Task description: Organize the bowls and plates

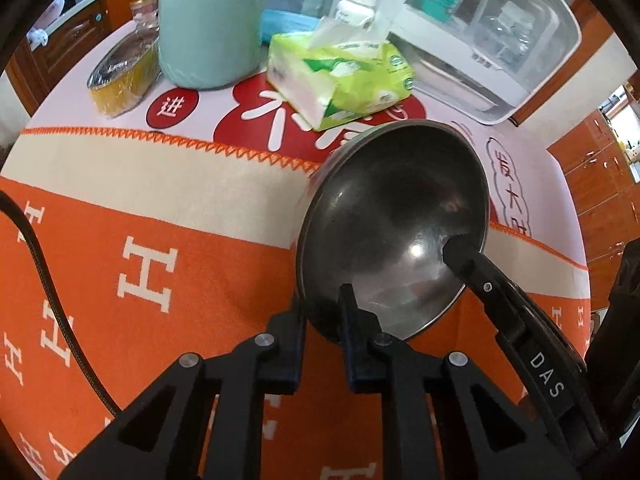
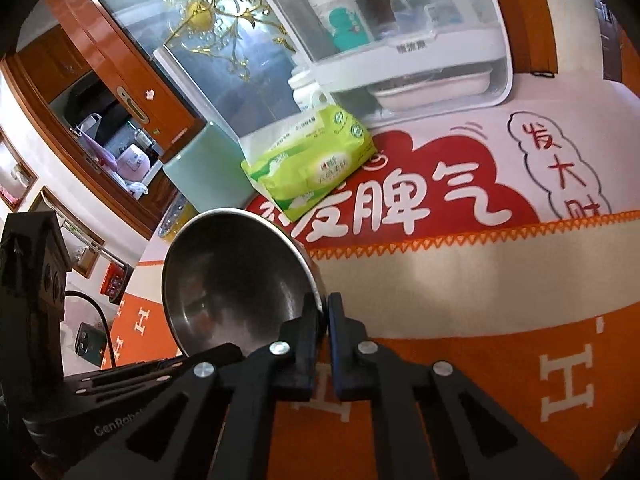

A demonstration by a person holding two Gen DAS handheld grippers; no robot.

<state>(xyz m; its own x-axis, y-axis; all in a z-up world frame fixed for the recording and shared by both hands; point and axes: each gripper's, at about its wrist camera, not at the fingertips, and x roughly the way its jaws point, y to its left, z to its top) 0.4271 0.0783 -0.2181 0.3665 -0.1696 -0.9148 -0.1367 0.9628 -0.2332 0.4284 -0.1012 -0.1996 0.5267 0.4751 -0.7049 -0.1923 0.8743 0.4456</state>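
Steel bowl (image 1: 392,224) held tilted above the orange blanket (image 1: 160,272), rim pinched from two sides. Left gripper (image 1: 324,312) clamped on the near rim, one finger inside the bowl and the other outside. Right gripper (image 2: 324,316) closed on the rim's right side, likewise one finger within and one without; seen from the left wrist camera as a black finger reaching into the bowl from the right. Bowl (image 2: 236,276) empty, dull grey inside with a bright glint near the bottom. Beyond it, on the pale tablecloth with red lettering (image 2: 420,208), a green tissue pack (image 1: 344,80) with a sheet poking out. Farther left, a pale green canister (image 1: 208,28) and, beside it, a foil tray with a yellow wall (image 1: 120,76). At the far right, a white box with a clear lid (image 1: 492,36), bottles inside. A small white bottle (image 1: 356,8) just behind the tissues. Black cable (image 1: 52,296) crossing the blanket at the left.
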